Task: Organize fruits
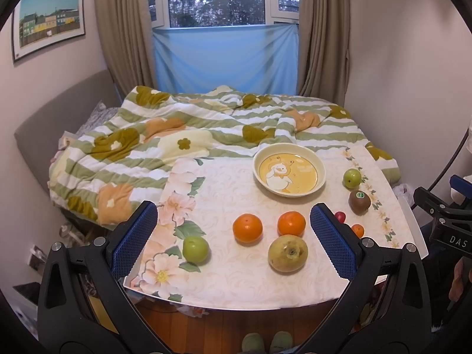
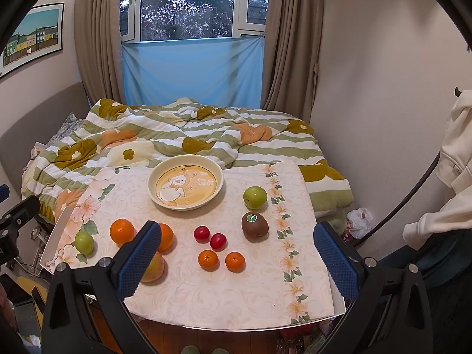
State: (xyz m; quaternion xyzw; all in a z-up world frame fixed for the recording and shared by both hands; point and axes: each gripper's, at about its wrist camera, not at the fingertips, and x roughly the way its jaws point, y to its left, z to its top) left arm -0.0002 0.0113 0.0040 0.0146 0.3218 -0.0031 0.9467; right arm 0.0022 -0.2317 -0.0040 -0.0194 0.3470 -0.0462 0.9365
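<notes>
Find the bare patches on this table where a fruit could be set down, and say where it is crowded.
Free: the plate, holding nothing; the near strip of tablecloth below the small oranges; the cloth between the plate and the large oranges. Crowded: the middle, where the red fruits, small oranges and kiwi cluster.

Left gripper [image 1: 233,236], jaws wide apart and empty, above the near edge of a counter [image 1: 236,283] covered by a floral cloth. Far right: a yellow duck-print bowl [image 1: 289,156], empty. Near centre: two oranges [image 1: 247,227] side by side, a yellowish pear [image 1: 287,253] just in front of the right one. Near left: a green fruit [image 1: 195,249]. Right edge: a second green fruit [image 1: 352,178] and a kiwi [image 1: 359,202]. Beyond: a bed with a striped quilt [image 1: 183,135].
</notes>
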